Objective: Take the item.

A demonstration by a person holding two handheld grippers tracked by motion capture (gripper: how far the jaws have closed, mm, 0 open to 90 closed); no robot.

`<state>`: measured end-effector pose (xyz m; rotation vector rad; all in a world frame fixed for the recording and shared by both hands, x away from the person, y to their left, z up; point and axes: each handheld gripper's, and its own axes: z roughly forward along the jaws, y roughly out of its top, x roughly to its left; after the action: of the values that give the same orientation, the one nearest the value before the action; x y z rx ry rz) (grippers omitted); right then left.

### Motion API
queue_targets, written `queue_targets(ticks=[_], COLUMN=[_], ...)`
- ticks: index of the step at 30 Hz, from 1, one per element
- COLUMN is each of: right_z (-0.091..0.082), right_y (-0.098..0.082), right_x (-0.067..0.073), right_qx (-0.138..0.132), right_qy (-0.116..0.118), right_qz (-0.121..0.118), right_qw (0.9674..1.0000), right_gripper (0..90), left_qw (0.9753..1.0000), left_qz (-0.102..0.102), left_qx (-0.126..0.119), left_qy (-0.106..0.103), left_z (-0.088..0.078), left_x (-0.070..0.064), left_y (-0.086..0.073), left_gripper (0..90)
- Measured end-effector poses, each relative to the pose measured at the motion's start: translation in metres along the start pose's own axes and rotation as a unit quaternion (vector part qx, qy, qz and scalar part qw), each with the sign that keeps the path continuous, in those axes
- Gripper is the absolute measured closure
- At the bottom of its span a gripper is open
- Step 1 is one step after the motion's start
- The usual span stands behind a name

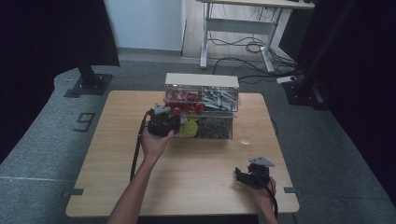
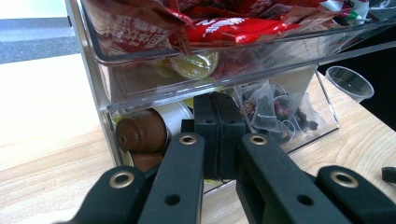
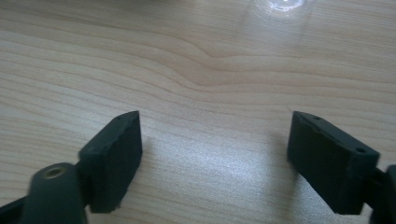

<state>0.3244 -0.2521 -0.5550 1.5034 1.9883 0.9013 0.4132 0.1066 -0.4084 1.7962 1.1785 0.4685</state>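
Note:
A clear two-tier drawer organizer stands at the back middle of the wooden table. Its upper left drawer, holding red packets, sticks out forward. My left gripper is shut, pads pressed together under that drawer and right at the lower left drawer's front; I see nothing between them. In the high view the left gripper is against the organizer's lower left. Brown capsules lie behind the clear front. My right gripper hangs open over bare wood near the table's front right.
A small clear plastic cup stands on the table right of the organizer, also the cup. Mesh tea bags fill the lower right compartment; grey packets fill the upper right. A desk frame and cables sit on the floor behind.

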Motion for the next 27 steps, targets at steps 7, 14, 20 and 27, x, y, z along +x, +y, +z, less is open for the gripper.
queue_targets(ticks=[7,14,20,27], right_z=[-0.002,-0.020,-0.030,-0.028], right_y=[0.002,0.015,0.030,0.054], right_x=[-0.002,0.001,0.007,0.016], right_qx=[-0.006,-0.052,-0.089,-0.106], right_qy=[0.007,0.036,0.047,0.063], right_qz=[0.006,0.014,0.020,0.014], right_qw=[0.9999,0.9979,0.9947,0.9923], right_gripper=[27.8,32.4,34.7,35.4], left_qw=[1.0000,1.0000,0.9999,0.9999], left_qz=[0.001,0.006,0.009,0.010], left_qx=[-0.003,-0.002,0.002,0.004], left_qy=[-0.002,-0.003,-0.004,-0.006], left_z=[0.001,0.003,0.003,0.001], left_x=[-0.001,-0.002,-0.001,0.000], left_y=[0.000,0.001,0.003,0.005], left_gripper=[89.5,89.5,89.5,89.5])
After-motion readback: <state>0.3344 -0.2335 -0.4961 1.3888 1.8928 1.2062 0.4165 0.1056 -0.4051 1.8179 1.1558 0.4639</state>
